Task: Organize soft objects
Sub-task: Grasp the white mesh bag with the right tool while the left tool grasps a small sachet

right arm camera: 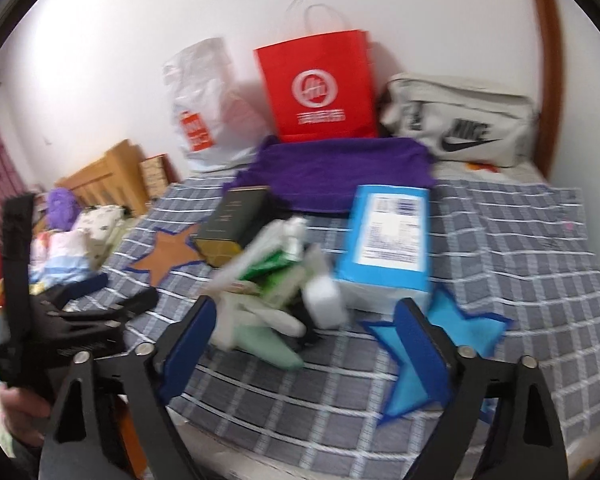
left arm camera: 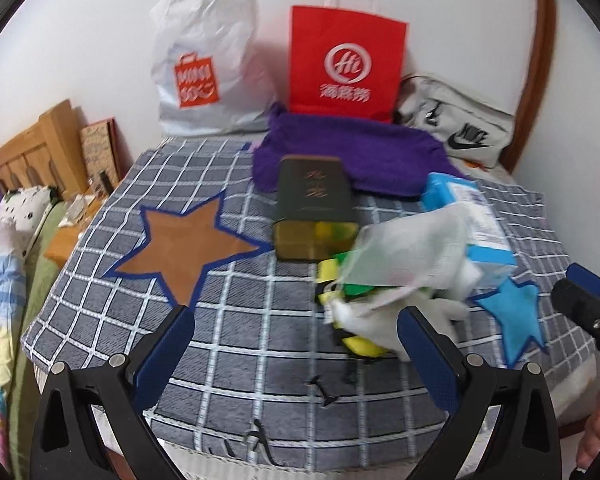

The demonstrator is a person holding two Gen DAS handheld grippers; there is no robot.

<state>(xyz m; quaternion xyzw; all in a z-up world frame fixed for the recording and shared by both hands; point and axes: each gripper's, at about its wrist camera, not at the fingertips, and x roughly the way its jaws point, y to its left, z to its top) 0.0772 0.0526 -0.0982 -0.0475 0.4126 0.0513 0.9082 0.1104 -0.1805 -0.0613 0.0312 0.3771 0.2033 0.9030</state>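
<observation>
You face a checked blanket [left arm camera: 228, 340] with three bags against the wall: a white plastic bag [left arm camera: 208, 60], a red paper bag [left arm camera: 346, 64] and a grey pouch [left arm camera: 456, 120]; their contents are hidden. You seem to be at the approach step. Your left gripper [left arm camera: 296, 352] and right gripper [right arm camera: 304, 344] are spread wide, holding nothing. Next, close on the heap of soft objects [right arm camera: 268, 280], lying between the dark box [left arm camera: 314, 200] and the blue box [right arm camera: 388, 240].
</observation>
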